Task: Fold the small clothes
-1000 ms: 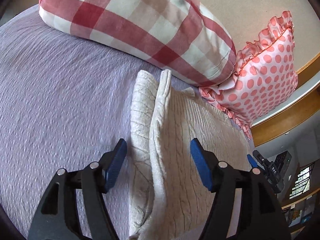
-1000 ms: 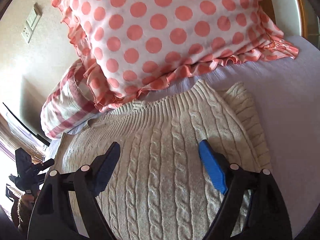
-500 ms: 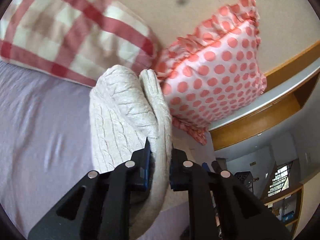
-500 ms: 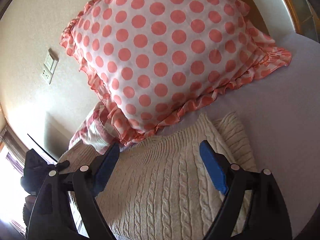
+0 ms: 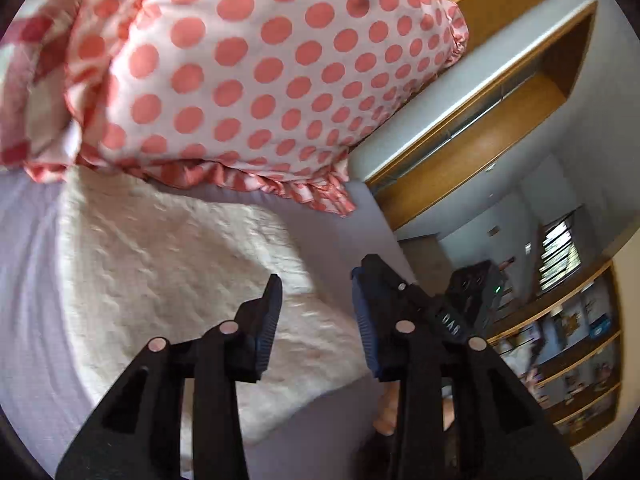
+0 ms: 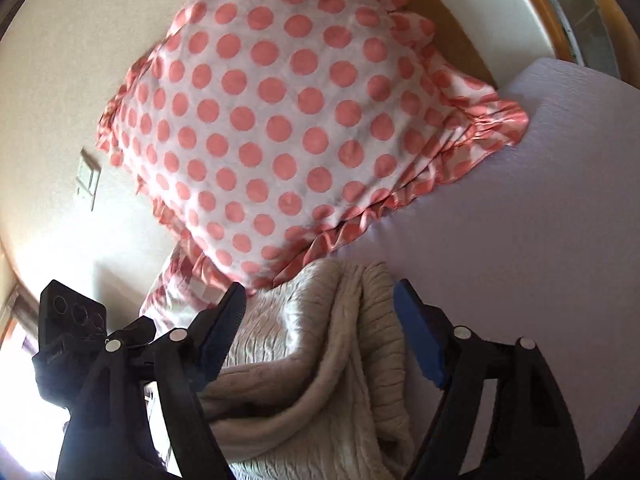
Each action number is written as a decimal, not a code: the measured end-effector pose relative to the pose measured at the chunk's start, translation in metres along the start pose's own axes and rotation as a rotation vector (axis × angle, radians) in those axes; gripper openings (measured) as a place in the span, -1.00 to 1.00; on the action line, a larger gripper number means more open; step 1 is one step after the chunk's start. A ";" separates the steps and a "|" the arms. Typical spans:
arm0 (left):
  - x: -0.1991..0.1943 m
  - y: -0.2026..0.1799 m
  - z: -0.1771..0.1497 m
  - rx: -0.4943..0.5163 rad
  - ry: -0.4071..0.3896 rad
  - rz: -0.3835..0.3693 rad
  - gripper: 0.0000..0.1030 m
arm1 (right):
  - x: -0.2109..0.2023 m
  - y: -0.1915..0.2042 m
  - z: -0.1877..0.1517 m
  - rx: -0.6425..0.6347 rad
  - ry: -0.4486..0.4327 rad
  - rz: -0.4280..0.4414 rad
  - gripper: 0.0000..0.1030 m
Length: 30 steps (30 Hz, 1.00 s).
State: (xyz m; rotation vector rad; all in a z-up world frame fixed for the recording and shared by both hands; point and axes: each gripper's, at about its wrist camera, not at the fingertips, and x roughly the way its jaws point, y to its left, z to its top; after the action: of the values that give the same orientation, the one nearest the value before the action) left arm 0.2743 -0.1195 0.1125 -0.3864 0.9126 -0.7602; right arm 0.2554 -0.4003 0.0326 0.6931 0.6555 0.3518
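A cream cable-knit sweater [image 5: 168, 280] lies folded over itself on the lavender bed sheet [image 5: 28, 280], just below the polka-dot pillow. My left gripper [image 5: 316, 312] is open and empty above the sweater's right edge. In the right wrist view the sweater [image 6: 320, 380] lies bunched in folds between and below the fingers of my right gripper [image 6: 320, 316], which is open and holds nothing. The left gripper's body shows at the left of that view [image 6: 68, 340].
A pink polka-dot pillow with a ruffled edge [image 5: 248, 80] leans on the wall behind the sweater. A red-checked pillow [image 5: 28, 92] lies left of it. A wooden ledge [image 5: 480, 128] and shelves [image 5: 568, 360] are to the right, past the bed's edge.
My left gripper shut on the sweater's edge, carried it over to the right, then opened and let it go. The sweater now lies folded. The right gripper stayed open and tilted upward.
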 end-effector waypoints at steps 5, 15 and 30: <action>-0.038 0.010 -0.052 0.193 0.007 0.107 -0.10 | 0.016 0.027 -0.007 -0.098 0.097 -0.091 0.11; -0.038 0.013 -0.095 0.276 0.034 0.058 0.07 | -0.067 0.066 -0.048 -0.299 -0.005 -0.026 0.11; -0.071 0.046 -0.092 0.199 -0.011 0.084 0.17 | -0.045 0.025 -0.102 -0.328 0.241 -0.290 -0.72</action>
State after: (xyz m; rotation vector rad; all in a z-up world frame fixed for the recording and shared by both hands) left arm 0.1907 -0.0353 0.0728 -0.1755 0.8293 -0.7634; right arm 0.1521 -0.3564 0.0100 0.2386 0.8910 0.2667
